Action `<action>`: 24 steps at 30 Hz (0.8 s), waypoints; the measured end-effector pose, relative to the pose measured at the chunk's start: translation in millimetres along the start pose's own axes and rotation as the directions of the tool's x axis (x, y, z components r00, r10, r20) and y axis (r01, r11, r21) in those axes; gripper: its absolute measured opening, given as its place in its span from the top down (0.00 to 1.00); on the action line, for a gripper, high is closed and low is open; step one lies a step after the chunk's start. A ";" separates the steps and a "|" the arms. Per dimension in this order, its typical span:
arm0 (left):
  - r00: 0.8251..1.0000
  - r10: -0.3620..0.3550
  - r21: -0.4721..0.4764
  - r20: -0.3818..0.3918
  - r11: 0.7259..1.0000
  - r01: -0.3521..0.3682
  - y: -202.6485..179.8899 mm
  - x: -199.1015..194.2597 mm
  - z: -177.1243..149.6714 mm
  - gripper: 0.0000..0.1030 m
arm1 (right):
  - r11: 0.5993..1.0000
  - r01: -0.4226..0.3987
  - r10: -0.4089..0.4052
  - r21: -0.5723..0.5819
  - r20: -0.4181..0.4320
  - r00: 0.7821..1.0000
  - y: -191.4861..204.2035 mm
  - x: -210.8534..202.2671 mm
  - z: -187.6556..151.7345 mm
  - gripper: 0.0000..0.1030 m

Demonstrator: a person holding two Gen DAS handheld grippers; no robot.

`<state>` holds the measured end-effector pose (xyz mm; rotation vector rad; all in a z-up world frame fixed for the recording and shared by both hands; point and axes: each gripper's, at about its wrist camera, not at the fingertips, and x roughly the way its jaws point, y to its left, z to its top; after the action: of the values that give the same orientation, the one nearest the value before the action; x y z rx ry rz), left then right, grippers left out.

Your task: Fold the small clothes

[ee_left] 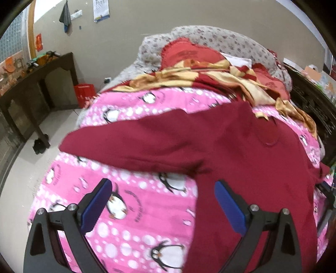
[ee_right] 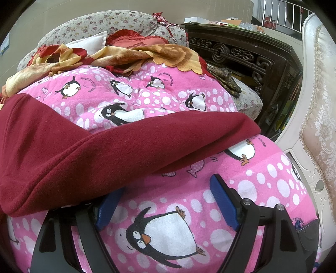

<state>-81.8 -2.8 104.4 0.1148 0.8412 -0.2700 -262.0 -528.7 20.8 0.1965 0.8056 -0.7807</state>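
Maroon fleece garment (ee_left: 241,147) spread across pink penguin blanket (ee_left: 134,210); left gripper (ee_left: 162,184) jaws wide apart, empty, at garment's edge; right gripper (ee_right: 166,189) likewise spread, left finger under the fleece hem.

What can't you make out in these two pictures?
- Left view: garment blurred; lower part cut off by the frame edge.
- Right view: the garment drapes over the left finger's tip.
- Left view: calendar print too small.
- Both: what the quilt covers.
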 end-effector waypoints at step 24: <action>0.998 -0.047 0.148 -0.028 0.988 0.051 -68.0 -3.5 -18.3 0.03 | 0.982 -0.148 0.150 0.120 -0.006 0.989 -61.3 -99.4 21.8 0.22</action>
<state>-116.3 -63.6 95.3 0.2373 0.8486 -0.3783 -335.3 -526.9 114.2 0.3664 0.7499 -0.6868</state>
